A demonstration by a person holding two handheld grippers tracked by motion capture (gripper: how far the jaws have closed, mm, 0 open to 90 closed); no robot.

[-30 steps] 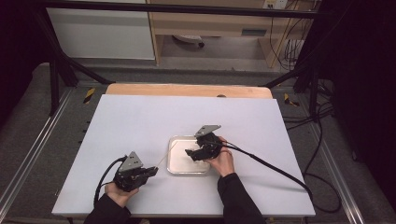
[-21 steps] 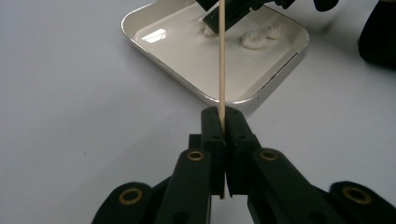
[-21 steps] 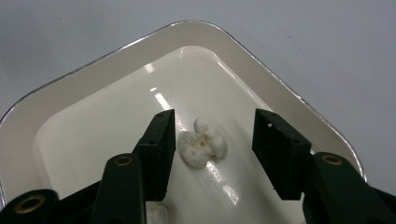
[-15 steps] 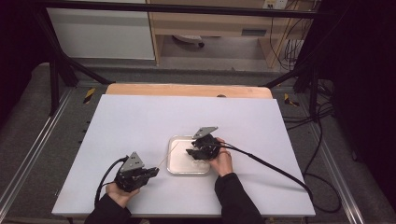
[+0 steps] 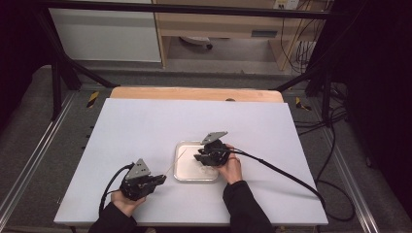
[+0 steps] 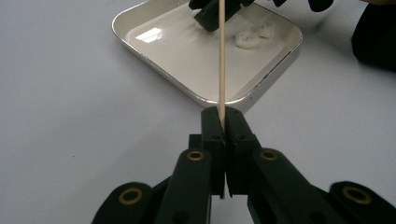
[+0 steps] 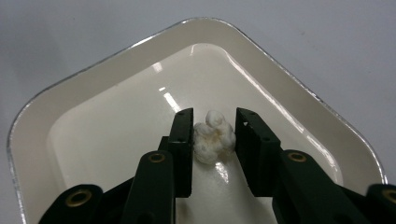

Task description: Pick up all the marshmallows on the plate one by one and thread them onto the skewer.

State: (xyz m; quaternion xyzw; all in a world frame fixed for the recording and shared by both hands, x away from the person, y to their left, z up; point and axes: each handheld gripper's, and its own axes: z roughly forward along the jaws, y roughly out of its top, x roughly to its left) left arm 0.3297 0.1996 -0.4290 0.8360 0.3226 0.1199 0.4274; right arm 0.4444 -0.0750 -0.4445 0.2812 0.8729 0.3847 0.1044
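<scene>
The white table point(image 5: 145, 126) lies bare across its far half and its left side, with wide room to move between the white tray point(image 5: 180, 171) and every edge; a strip of wood point(image 5: 194, 93) runs along the far edge, and dark floor and rails border both sides. The tray sits a little toward the near side of the middle, well in from all edges. The right gripper point(image 5: 204, 158) reaches over the tray's right part, its cable point(image 5: 282, 171) trailing off to the right across the table. In the right gripper view the jaws of the right gripper point(image 7: 214, 140) stand low inside the tray point(image 7: 93, 121), one on each side of a small white popcorn-like piece point(image 7: 214, 135); the jaws have just been closing, the left pad point(image 7: 184, 135) touches or nearly touches the piece, and a sliver of gap shows at the right pad, so the piece is between them but not yet visibly squeezed. The left gripper point(image 5: 158, 179) rests near the table's near edge, just left of the tray, with its jaws pressed together on a thin wooden skewer point(image 6: 221, 60). In the left gripper view the skewer runs from the left gripper point(image 6: 223, 121) straight out over the tray's near rim point(image 6: 233, 95) toward the other gripper's jaws, and two white pieces point(image 6: 252, 36) lie in the tray beside it. In the high view the skewer point(image 5: 176, 161) slants from the left gripper up over the tray's left part.
</scene>
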